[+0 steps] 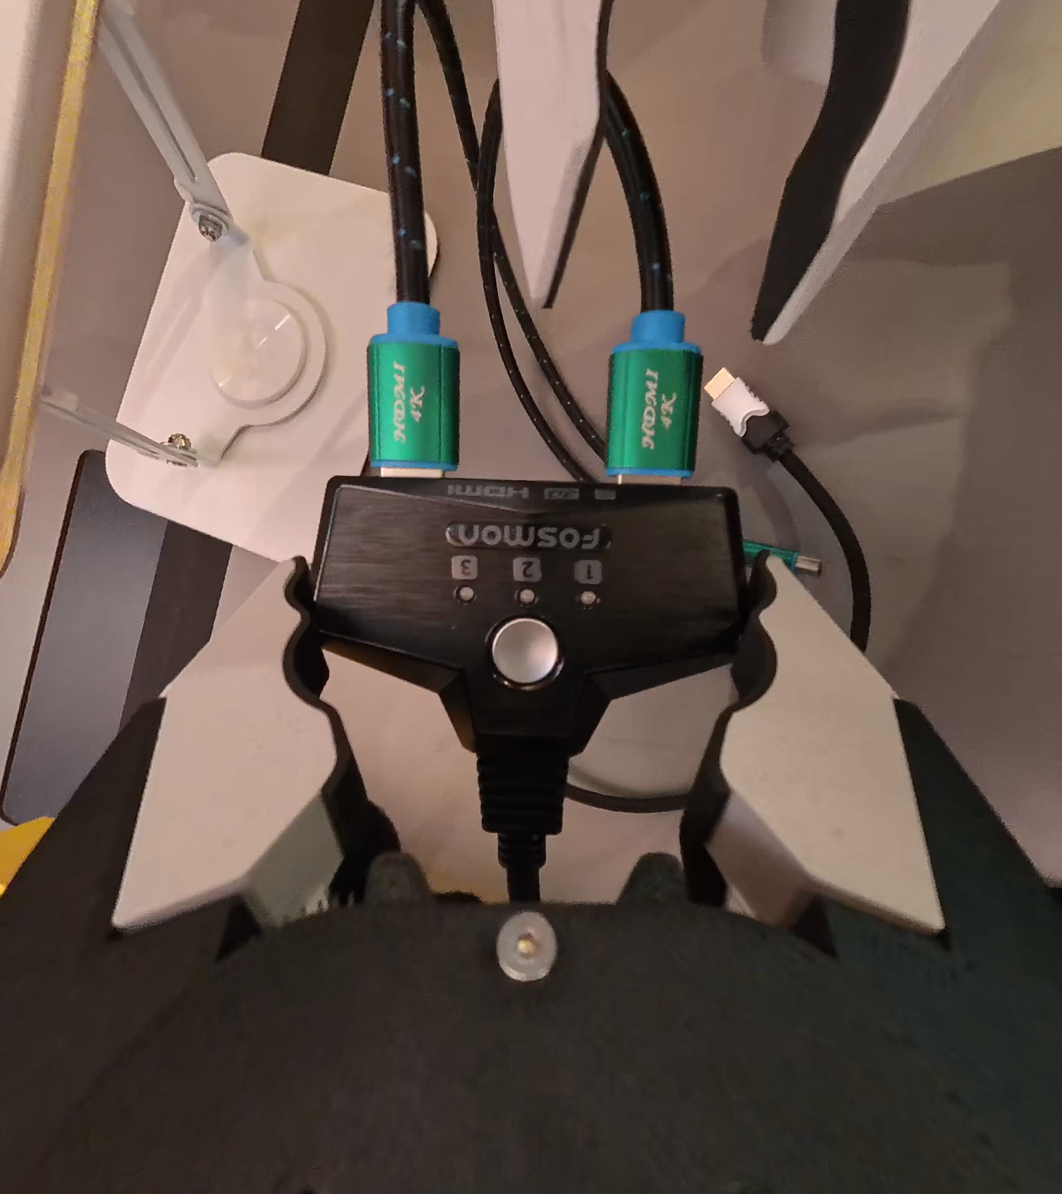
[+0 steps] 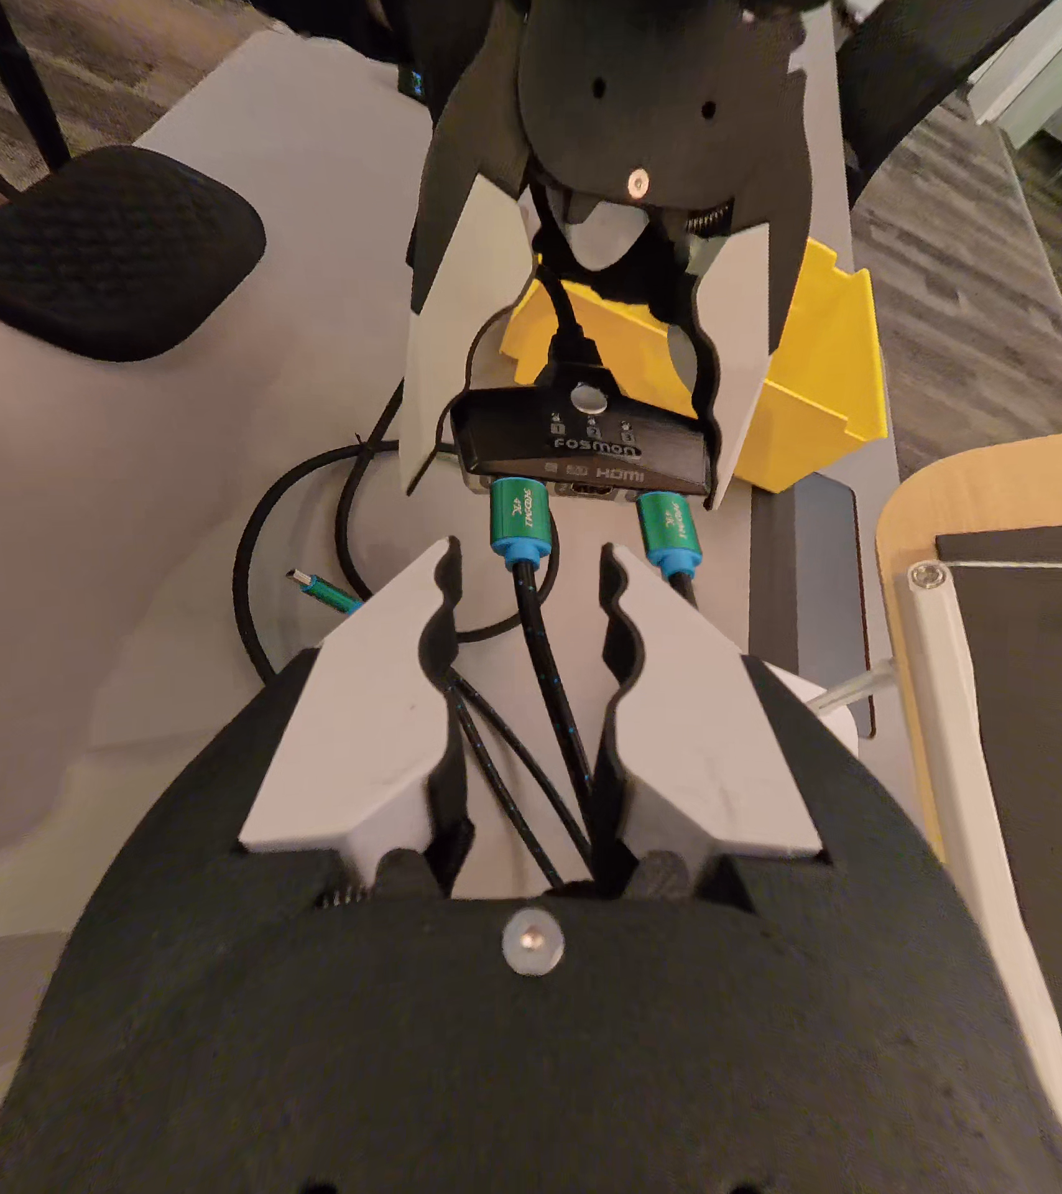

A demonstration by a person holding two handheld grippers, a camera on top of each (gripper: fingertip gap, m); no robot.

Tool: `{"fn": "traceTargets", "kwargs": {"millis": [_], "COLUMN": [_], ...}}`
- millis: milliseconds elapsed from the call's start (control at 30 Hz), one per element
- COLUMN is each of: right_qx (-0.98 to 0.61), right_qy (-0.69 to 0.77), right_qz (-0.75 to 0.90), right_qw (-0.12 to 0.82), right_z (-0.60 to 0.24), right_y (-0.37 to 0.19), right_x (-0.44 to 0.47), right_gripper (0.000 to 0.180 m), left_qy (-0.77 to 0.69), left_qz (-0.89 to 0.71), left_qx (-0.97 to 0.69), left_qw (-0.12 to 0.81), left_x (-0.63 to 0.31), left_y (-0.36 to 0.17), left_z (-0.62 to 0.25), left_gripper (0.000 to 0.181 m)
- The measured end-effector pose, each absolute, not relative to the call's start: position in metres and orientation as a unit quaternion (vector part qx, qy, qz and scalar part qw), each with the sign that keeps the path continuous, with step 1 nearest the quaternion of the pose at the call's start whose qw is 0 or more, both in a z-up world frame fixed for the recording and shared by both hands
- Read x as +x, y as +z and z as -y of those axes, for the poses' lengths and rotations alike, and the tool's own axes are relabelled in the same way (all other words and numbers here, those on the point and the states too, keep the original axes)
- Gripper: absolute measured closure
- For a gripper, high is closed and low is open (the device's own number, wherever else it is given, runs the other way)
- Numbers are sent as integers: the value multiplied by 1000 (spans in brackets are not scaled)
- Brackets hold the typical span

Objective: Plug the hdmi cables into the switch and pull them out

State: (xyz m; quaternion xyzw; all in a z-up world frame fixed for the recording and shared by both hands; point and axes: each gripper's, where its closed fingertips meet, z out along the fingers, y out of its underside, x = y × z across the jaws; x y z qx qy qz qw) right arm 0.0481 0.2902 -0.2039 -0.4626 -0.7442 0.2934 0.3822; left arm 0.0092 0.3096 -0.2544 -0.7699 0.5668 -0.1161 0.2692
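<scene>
My left gripper point(image 1: 531, 581) is shut on the black HDMI switch point(image 1: 525, 555), gripping its two sides. Two green HDMI plugs with blue collars sit in the switch's outer ports, the left plug point(image 1: 412, 407) and the right plug point(image 1: 654, 413). In the right wrist view the switch point(image 2: 586, 446) shows its middle port point(image 2: 586, 489) empty between the plugs point(image 2: 519, 517) point(image 2: 670, 530). My right gripper point(image 2: 527, 555) is open just short of the plugs, with their braided cables point(image 2: 544, 646) running loose between its fingers. It also shows at the top of the left wrist view point(image 1: 657, 316).
A loose white-and-black plug point(image 1: 741, 407) and a loose green plug point(image 2: 322, 591) lie on the white table point(image 2: 95, 517). A yellow bin point(image 2: 806, 400) stands behind the switch. A black chair part point(image 2: 108, 252) is far left, a wood-edged panel point(image 2: 968, 484) at the right. One gripper's finger ends stand about 7 centimeters off the other's.
</scene>
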Motion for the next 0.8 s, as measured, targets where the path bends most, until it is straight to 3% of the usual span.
{"fn": "traceTargets", "kwargs": {"millis": [33,167,500,800], "right_qx": [-455,-442,-465,-470], "right_qy": [304,331,298,285], "right_qz": [741,738,745,755], "right_qw": [390,387,374,358], "right_z": [-288,-282,-292,-293], "right_y": [-199,-193,-209,-221], "right_x": [47,50,55,47], "right_gripper": [140,154,147,158], "left_qy": [-118,-130,-146,-148], "left_qz": [-566,-559,-550,-556], "left_qx": [-769,-768,-768,-766], "left_qw": [272,285,293,286], "left_x": [9,9,7,10], "left_y": [-254,-251,-250,-254], "left_z": [-309,-309,-308,-305], "left_gripper": [53,53,54,54]}}
